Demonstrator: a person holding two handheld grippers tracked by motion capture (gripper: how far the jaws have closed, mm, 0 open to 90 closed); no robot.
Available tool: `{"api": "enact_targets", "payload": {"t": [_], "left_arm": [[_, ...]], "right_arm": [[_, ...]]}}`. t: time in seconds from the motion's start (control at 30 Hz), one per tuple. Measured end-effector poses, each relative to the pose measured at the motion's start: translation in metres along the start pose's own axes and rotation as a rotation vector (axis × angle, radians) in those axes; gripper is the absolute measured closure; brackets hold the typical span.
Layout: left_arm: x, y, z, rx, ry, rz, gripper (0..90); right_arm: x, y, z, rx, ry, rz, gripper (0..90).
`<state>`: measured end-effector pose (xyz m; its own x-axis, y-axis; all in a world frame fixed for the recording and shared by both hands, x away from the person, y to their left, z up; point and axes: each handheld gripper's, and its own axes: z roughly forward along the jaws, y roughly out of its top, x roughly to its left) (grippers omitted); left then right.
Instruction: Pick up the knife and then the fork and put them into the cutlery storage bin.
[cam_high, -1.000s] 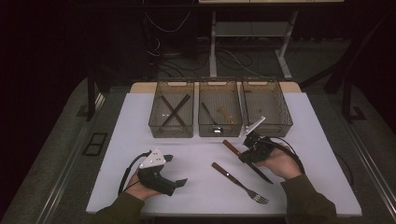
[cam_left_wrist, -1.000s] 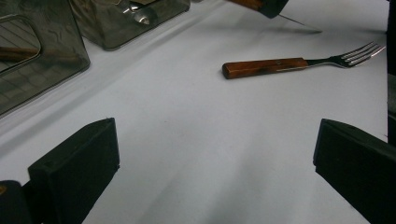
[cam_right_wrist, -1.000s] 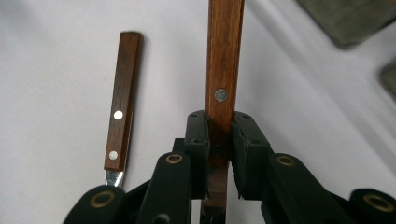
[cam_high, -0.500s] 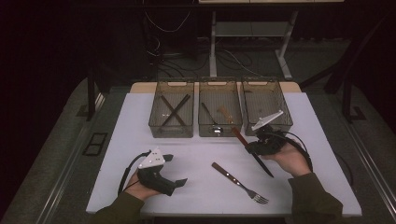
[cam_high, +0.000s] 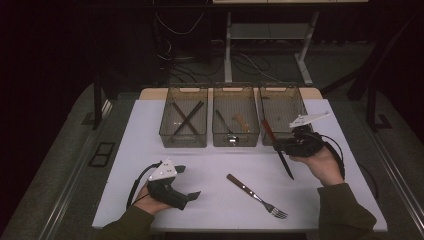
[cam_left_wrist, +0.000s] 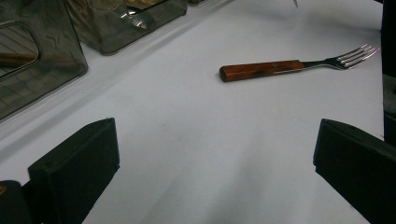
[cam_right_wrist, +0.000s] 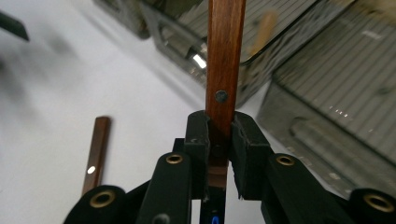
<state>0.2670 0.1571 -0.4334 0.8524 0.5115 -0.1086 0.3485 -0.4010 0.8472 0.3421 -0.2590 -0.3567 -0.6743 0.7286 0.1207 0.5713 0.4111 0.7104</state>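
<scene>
My right gripper is shut on a wooden-handled knife and holds it off the table in front of the right-hand bin. The knife's handle points up and back over the bin's front wall; its dark blade hangs toward the table. In the right gripper view the handle rises upright out of my shut gripper. A fork with a wooden handle lies on the white table near the front centre, and it also shows in the left gripper view. My left gripper rests open at the front left, nothing between its fingers.
Three clear bins stand in a row at the back of the white table. The left bin holds two crossed dark utensils, the middle bin holds a spoon and another piece. The table's front edge lies just behind my hands.
My right gripper has lifted the knife off the table and carried it right and back, up to the right bin. The left gripper and the fork have stayed put.
</scene>
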Motion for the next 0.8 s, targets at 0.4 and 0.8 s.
{"api": "enact_targets", "payload": {"t": [0.4,0.8], "left_arm": [[0.000,0.000,0.001,0.000,-0.001,-0.005,0.0],[0.000,0.000,0.001,-0.001,-0.002,-0.001,0.0]], "right_arm": [[-0.018,0.005,-0.018,-0.100,-0.054,0.045,77.8],[-0.044,0.037,-0.040,-0.171,-0.113,0.078,77.8]]}}
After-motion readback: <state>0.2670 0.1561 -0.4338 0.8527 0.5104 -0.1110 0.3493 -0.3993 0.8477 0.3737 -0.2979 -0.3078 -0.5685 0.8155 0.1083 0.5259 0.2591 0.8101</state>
